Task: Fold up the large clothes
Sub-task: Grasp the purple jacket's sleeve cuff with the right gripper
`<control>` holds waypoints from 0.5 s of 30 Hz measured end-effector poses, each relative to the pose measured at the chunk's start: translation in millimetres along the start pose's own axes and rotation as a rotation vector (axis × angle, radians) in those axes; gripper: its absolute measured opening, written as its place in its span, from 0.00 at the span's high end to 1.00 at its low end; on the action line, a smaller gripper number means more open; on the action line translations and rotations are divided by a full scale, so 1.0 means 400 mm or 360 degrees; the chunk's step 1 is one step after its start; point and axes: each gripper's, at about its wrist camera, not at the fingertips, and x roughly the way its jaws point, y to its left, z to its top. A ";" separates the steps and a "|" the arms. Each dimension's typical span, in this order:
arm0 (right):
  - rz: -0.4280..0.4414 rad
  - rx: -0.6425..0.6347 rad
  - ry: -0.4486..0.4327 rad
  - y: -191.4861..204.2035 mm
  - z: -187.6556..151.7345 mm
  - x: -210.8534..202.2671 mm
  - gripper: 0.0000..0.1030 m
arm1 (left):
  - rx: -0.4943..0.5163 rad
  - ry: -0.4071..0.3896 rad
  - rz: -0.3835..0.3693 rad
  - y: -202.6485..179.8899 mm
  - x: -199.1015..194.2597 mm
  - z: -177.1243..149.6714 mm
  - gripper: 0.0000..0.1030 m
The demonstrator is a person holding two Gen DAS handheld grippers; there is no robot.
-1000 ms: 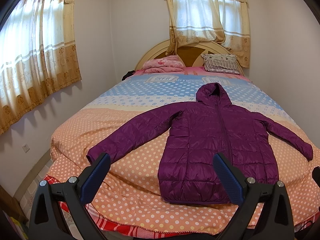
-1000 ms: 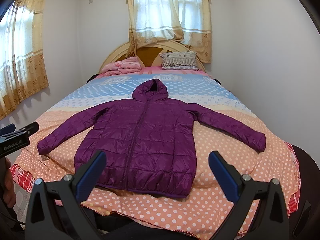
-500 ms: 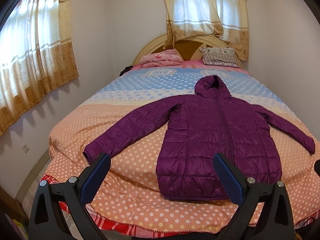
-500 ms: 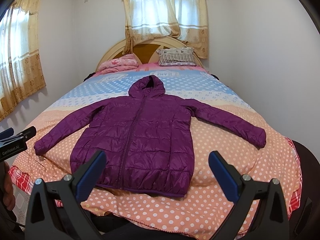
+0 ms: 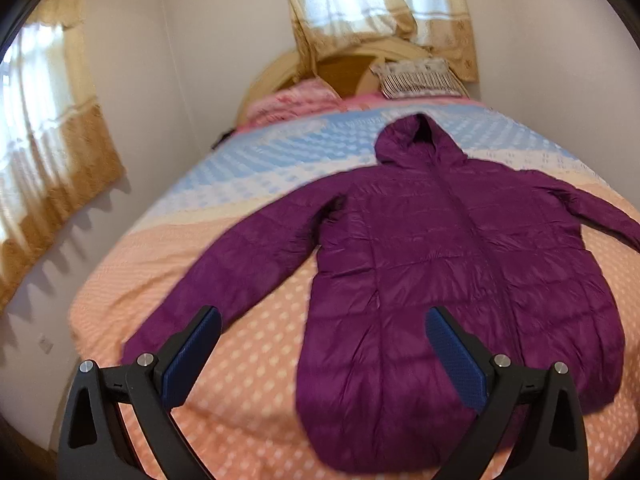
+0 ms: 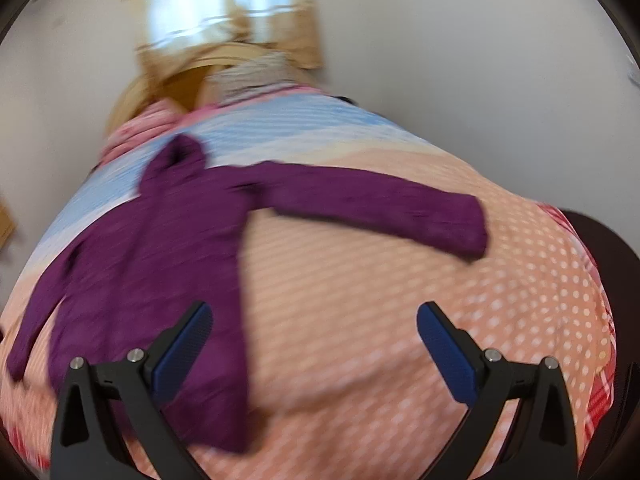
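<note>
The left gripper has its jaws spread wide, holding nothing, above the near edge of the bed. The right gripper is likewise spread and empty. The purple jacket lies flat on the dotted bedspread, sleeves out, hood toward the pillows. No writing is readable.

A deep purple quilted jacket lies on a bedspread of peach with white polka dots, banded higher up in pale blue and white. Pink bedding and a striped grey-and-cream pillow sit by the tan headboard. Golden-beige patterned curtains hang against white walls. Each black tool carries blue pads.
</note>
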 end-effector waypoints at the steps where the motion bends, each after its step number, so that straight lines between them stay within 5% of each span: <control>1: -0.0040 0.0052 0.0021 -0.032 0.019 0.027 0.00 | -0.0010 0.0015 0.0013 -0.003 0.038 0.013 0.01; 7: -0.0265 0.0217 0.0097 -0.182 0.124 0.173 0.02 | -0.0004 0.0034 0.0069 -0.014 0.194 0.071 0.01; 15: -0.0379 0.0244 0.0247 -0.225 0.160 0.305 0.20 | 0.0024 0.0060 0.0137 -0.019 0.325 0.103 0.01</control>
